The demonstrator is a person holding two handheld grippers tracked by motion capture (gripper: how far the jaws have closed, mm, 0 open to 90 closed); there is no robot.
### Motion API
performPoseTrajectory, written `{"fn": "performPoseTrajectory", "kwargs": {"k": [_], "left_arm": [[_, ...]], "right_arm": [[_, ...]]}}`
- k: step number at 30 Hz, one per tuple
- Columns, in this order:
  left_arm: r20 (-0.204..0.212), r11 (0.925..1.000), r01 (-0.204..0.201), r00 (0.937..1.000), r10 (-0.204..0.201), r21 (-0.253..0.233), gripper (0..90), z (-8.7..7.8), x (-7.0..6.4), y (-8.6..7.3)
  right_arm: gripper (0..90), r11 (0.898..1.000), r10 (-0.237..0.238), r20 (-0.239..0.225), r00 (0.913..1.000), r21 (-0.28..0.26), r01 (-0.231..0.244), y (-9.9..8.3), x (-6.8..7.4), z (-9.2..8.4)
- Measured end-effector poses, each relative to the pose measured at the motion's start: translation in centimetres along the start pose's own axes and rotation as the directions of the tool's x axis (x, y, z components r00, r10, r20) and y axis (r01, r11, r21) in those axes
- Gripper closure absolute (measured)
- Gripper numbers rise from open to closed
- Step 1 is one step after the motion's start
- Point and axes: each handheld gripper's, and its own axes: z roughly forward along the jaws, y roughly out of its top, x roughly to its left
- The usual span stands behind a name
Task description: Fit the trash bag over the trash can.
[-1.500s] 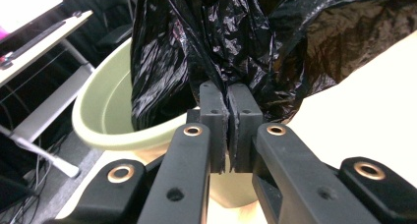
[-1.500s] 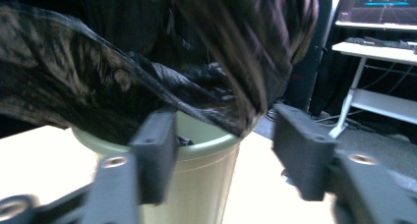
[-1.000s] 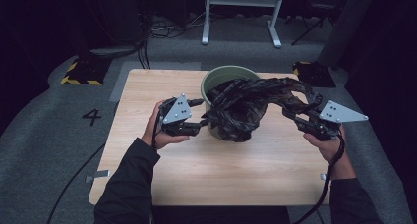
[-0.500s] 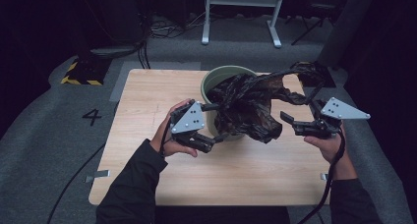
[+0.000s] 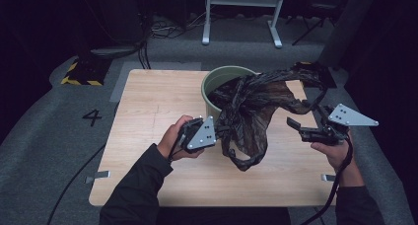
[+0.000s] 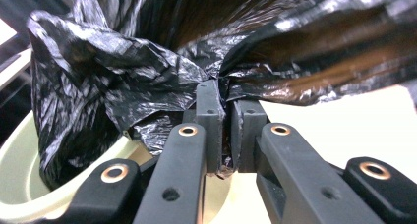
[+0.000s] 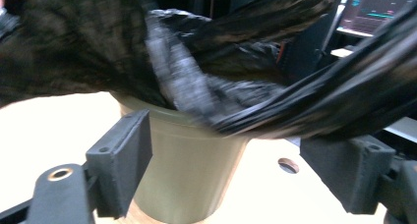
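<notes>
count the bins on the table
1. A single pale green bin stands at the far middle of the table, with a black plastic bag draped over its rim and stretched out towards the person. Nothing suggests another bin behind the bag.

We cannot see inside the green bin [image 5: 213, 89]: the black plastic bag [image 5: 249, 116] drapes over its mouth and hides its far rim in the high view. In the left gripper view the bag runs past the top and both side edges, and the bin [image 6: 14, 165] is cut off at the left and bottom. In the right gripper view the bag [image 7: 196, 91] is smeared by blur, so its folds are unreadable, and the bin's [image 7: 192, 160] base is cut by the lower edge. The surface [image 5: 148, 101] loses its near edge behind the person's sleeves. Whether the right tool [image 5: 301, 127] touches the bag, we cannot tell.
</notes>
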Motion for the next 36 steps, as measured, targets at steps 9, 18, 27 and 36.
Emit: {"fn": "performPoseTrajectory", "kwargs": {"k": [9, 18, 27, 36], "left_arm": [[-0.108, 0.9941, -0.018, 0.9937, 0.029, 0.107, 86.0, 1.5, 0.1, -1.2], [-0.159, 0.9893, 0.043, 0.987, -0.02, 0.139, 86.3, 2.2, 1.2, -3.2], [-0.224, 0.9743, 0.198, 0.9596, -0.171, 0.107, 87.9, 2.0, 4.0, -6.1], [-0.227, 0.9356, 0.353, 0.9114, -0.343, 0.002, 88.4, 1.9, 7.1, -8.6]], "right_arm": [[15.1, 0.996, 0.055, -0.075, 0.9957, -0.072, -0.06, 0.7, 0.3, 0.2], [59.9, 0.988, 0.111, -0.071, 0.9913, -0.1, -0.118, 1.1, -0.3, 1.2], [88.5, 0.988, 0.157, 0.026, 0.9873, 0.013, -0.157, -0.4, -1.7, 3.4], [88.6, 0.975, 0.187, 0.116, 0.9756, 0.104, -0.199, -2.6, -3.7, 6.7]]}}
